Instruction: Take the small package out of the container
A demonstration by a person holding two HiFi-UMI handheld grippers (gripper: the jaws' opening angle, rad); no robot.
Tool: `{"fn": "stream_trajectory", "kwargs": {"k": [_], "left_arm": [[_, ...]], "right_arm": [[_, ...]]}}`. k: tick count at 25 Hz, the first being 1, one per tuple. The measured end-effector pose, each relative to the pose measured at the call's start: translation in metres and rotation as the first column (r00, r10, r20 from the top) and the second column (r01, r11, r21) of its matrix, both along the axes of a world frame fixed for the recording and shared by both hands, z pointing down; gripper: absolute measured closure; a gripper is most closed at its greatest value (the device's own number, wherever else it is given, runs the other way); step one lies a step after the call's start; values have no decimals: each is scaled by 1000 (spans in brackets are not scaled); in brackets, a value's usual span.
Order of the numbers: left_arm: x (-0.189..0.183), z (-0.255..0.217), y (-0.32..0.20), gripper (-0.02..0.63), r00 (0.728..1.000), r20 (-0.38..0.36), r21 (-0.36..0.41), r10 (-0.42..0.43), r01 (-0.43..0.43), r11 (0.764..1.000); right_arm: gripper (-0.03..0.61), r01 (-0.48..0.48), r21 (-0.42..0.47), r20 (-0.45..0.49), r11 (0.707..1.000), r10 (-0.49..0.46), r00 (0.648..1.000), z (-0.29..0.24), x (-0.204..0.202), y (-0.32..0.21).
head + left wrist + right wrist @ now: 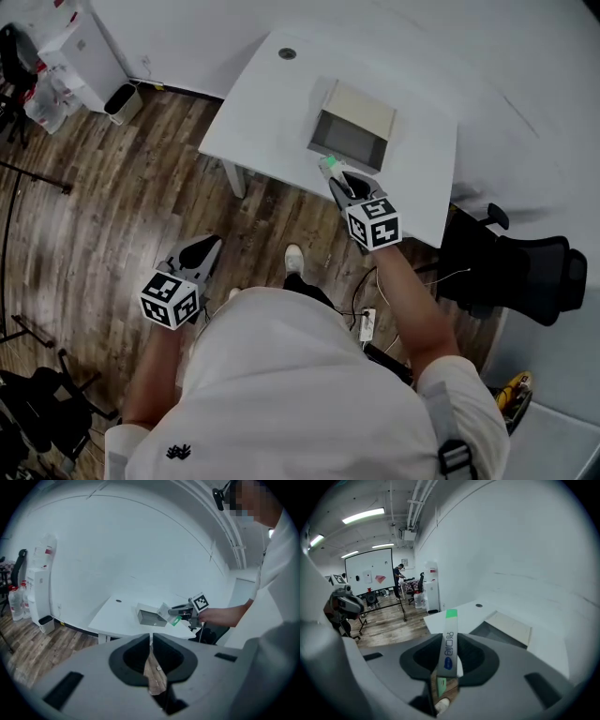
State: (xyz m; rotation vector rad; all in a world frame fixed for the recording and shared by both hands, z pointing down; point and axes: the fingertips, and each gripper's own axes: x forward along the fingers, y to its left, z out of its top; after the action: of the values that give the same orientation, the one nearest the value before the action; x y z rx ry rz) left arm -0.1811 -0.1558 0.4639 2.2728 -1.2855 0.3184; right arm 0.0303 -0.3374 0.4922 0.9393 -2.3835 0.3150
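Note:
The small package (327, 164), a flat white pack with a green end, is gripped in my right gripper (332, 174) just above the table's near edge, in front of the container. In the right gripper view the package (449, 639) stands edge-on between the jaws of that gripper (449, 654), which are shut on it. The container (349, 141) is a grey box with its lid folded back, resting on the white table (272, 103). My left gripper (210, 247) hangs low over the wooden floor, shut and empty (150, 639). From there the package (168, 615) shows beside the container (149, 617).
A black office chair (525, 272) stands right of the table. A white cabinet (89, 47) and a small bin (122, 101) sit by the wall at far left. A power strip and cables (367, 323) lie on the floor under the table's near edge.

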Motion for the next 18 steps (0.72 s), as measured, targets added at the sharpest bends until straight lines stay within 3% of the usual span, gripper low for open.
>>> {"fn": "stream_trajectory", "kwargs": {"k": [9, 18], "left_arm": [[-11, 5, 54, 588, 993, -1, -12, 119, -119, 993], [1, 12, 84, 591, 985, -9, -28, 174, -174, 984]], "right_arm": [[485, -34, -55, 45, 998, 37, 998, -1, -11, 141], [485, -47, -99, 73, 994, 55, 996, 3, -11, 230]]}}
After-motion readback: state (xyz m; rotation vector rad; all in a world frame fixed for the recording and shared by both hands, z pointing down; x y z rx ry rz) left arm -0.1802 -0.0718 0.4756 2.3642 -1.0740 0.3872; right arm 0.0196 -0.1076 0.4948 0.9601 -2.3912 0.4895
